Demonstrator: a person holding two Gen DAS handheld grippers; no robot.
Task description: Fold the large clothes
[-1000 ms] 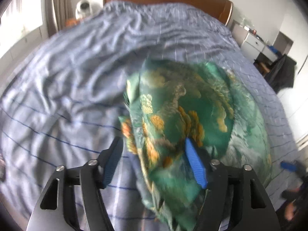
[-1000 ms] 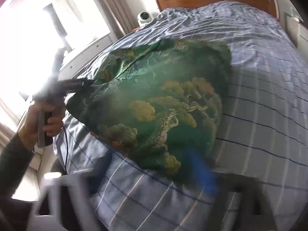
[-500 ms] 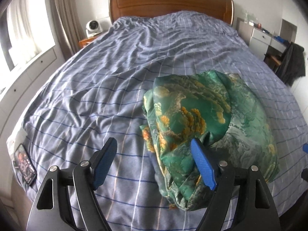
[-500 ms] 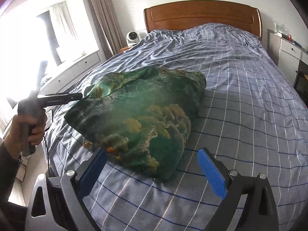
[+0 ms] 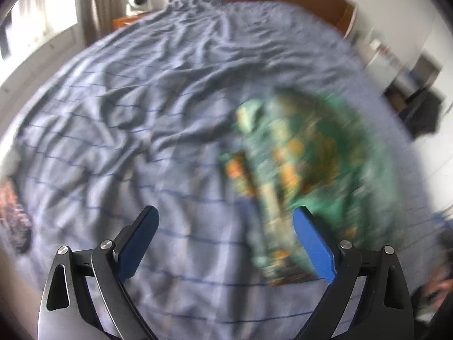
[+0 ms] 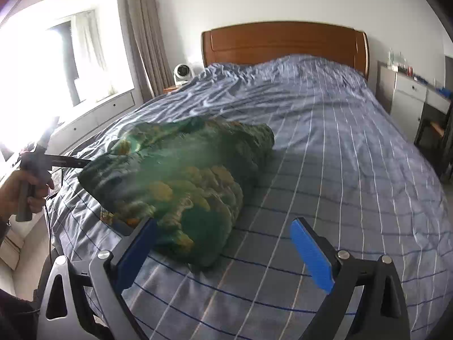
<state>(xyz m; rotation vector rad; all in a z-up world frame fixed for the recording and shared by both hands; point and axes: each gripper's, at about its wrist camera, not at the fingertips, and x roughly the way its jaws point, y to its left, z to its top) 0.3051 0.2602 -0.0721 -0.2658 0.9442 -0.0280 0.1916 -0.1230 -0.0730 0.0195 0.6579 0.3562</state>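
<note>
A green garment with orange and gold print (image 6: 184, 175) lies bundled in a folded heap on the blue striped bed (image 6: 339, 147). In the blurred left wrist view the garment (image 5: 308, 153) lies ahead and to the right. My left gripper (image 5: 225, 212) hovers over bare cover, its jaws opening with nothing between them. The right wrist view shows that left gripper (image 6: 82, 163) at the garment's left edge, held by a hand (image 6: 25, 187). My right gripper (image 6: 223, 223) stands open above the garment's near end, gripping nothing.
A wooden headboard (image 6: 283, 42) closes the far end of the bed. A small white fan (image 6: 182, 73) stands by the curtain and a bright window (image 6: 56, 65). White drawers (image 6: 407, 96) and dark furniture line the right side. A dark flat object (image 5: 11, 215) lies at the bed's left edge.
The left gripper has come off the garment, slid left and spread its jaws wider. The right gripper has backed away and tilted up. The garment now rests on the bed.
</note>
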